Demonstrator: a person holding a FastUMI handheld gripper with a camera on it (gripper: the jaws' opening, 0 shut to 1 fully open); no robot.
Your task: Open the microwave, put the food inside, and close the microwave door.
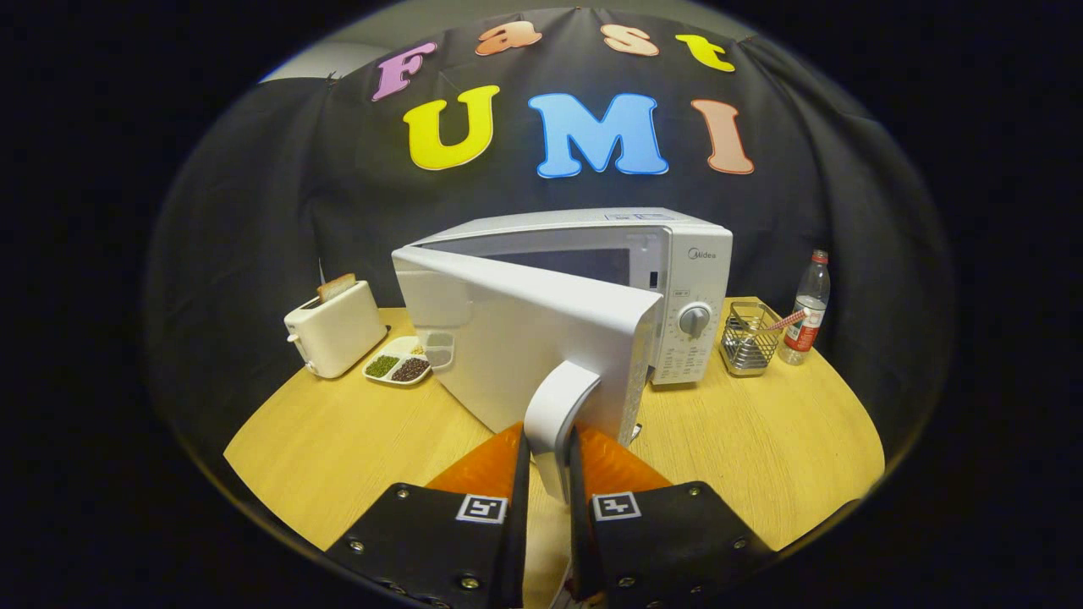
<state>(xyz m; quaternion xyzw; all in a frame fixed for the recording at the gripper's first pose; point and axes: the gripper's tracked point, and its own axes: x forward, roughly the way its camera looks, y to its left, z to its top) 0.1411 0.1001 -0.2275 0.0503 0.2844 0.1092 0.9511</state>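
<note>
Both fingers of the gripper (550,461) are closed on the door handle (556,406), one pressing on each side of it. That handle stands upright at the free edge of the microwave door (516,338), which hangs partly open, swung out toward the fingers on its left hinge. Behind the door sits the microwave (668,279), its dial (694,320) facing forward on the right-hand panel and part of the dark cavity visible above the door's top edge. Left of the door, on the wooden table (761,448), lies a divided dish (402,362) of food, touching or just beside the door. Further left stands a toaster (336,328) with a slice of bread (336,287) in it. Right of the microwave are a wire basket (749,340) and, just beside it, a bottle (808,309).
</note>
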